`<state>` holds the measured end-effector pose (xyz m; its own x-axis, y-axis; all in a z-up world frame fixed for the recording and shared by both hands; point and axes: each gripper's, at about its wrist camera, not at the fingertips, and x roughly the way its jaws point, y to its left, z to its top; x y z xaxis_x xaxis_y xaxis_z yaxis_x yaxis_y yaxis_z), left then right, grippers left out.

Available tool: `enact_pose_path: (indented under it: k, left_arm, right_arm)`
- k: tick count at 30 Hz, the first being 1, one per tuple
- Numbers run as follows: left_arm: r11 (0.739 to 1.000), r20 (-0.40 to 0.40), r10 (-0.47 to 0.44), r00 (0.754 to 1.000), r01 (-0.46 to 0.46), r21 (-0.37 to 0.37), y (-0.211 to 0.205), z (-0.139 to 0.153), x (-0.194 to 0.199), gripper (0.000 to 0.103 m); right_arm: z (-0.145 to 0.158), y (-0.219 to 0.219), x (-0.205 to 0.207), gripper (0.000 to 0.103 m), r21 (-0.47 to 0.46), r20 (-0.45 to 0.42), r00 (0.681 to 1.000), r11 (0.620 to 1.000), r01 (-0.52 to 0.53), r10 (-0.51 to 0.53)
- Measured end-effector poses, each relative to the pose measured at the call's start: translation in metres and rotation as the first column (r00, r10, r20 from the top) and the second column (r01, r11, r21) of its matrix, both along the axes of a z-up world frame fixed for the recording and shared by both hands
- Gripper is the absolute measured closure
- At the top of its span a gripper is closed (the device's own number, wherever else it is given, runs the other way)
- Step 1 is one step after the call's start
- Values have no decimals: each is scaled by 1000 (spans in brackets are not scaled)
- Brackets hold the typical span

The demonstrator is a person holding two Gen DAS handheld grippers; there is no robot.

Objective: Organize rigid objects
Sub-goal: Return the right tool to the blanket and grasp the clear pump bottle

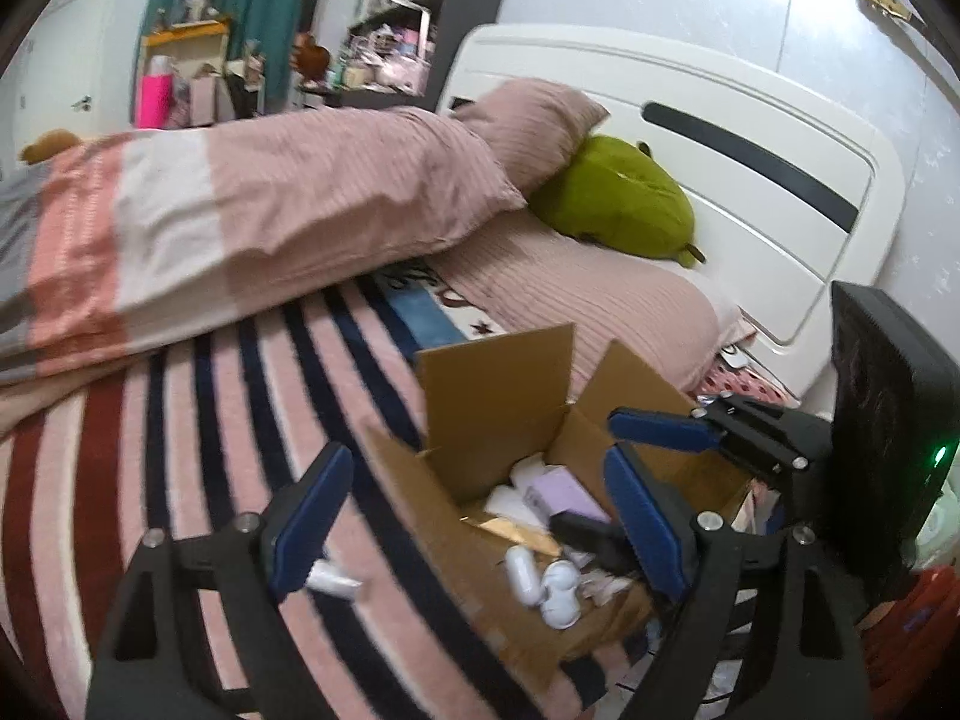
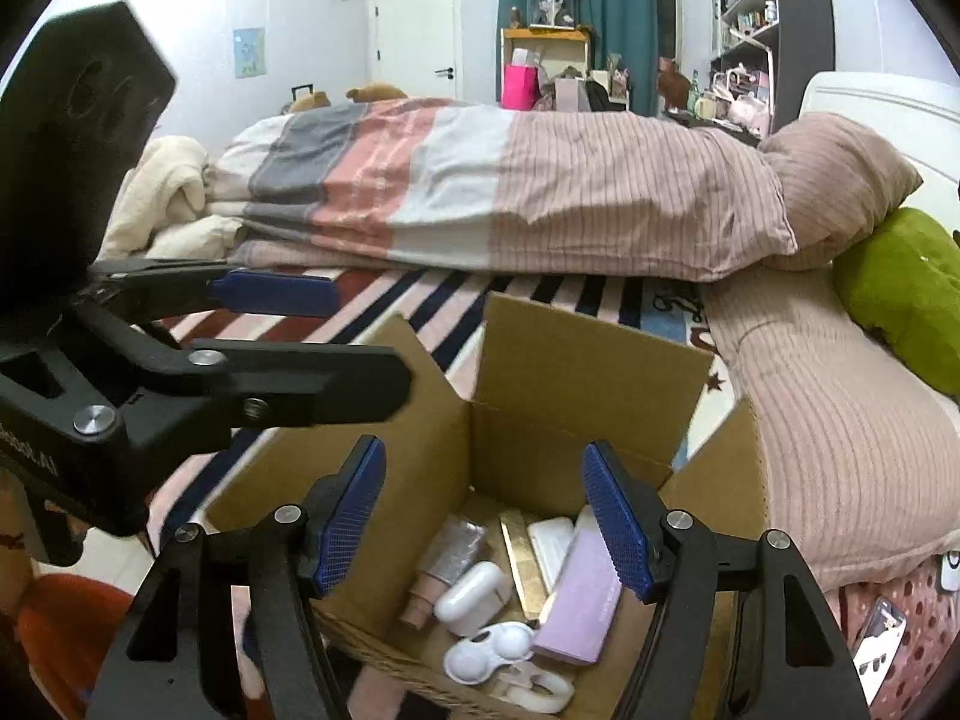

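An open cardboard box (image 2: 540, 372) stands on the striped bed. In it lie a lilac flat case (image 2: 579, 609), a white earbud case (image 2: 471, 591), a white contact-lens case (image 2: 489, 654), a gold bar (image 2: 522, 564), a tube (image 2: 441, 570) and white scissors (image 2: 534, 690). My right gripper (image 2: 483, 525) is open and empty just above the box. My left gripper (image 1: 480, 528) is open and empty over the box's (image 1: 498, 396) left wall. A small white object (image 1: 336, 582) lies on the blanket by the left finger. The other gripper (image 1: 660, 438) shows over the box.
A folded striped duvet (image 2: 480, 192) lies across the bed behind the box. Pink pillows (image 2: 840, 450) and a green plush (image 2: 906, 282) lie to the right by the white headboard (image 1: 690, 138). A phone (image 2: 879, 642) lies at the bed's right edge.
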<state>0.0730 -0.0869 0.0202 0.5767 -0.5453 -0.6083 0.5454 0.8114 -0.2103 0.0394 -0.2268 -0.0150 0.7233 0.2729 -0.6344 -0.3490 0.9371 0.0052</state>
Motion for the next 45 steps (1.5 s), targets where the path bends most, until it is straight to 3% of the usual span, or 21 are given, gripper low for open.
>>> enact_pose_path:
  k: [13,24,30,37,41,45]
  left_arm:
    - [974,58,222,973,-219,-56,136,-17,-32,18]
    - [953,5,293,956,-291,-80,205,-76,-32,18]
    - [949,-40,306,951,-308,-72,220,-110,-20,18]
    - [954,-80,277,958,-284,-92,221,-133,-11,18]
    - [956,-84,274,958,-281,-89,219,-137,-9,18]
    - [955,-86,274,958,-281,-90,219,-138,-10,18]
  right_arm:
    - [12,105,-12,38,-57,32,987,986,-157,159]
    - [-41,198,11,38,-142,-115,957,950,-280,265]
    - [-91,204,43,38,-181,-229,953,953,-243,199]
    - [-136,185,71,38,-265,-291,954,952,-151,71]
    - [-145,179,79,38,-336,-232,973,938,-89,9]
    - [-148,176,87,38,-350,-247,969,935,-58,-32]
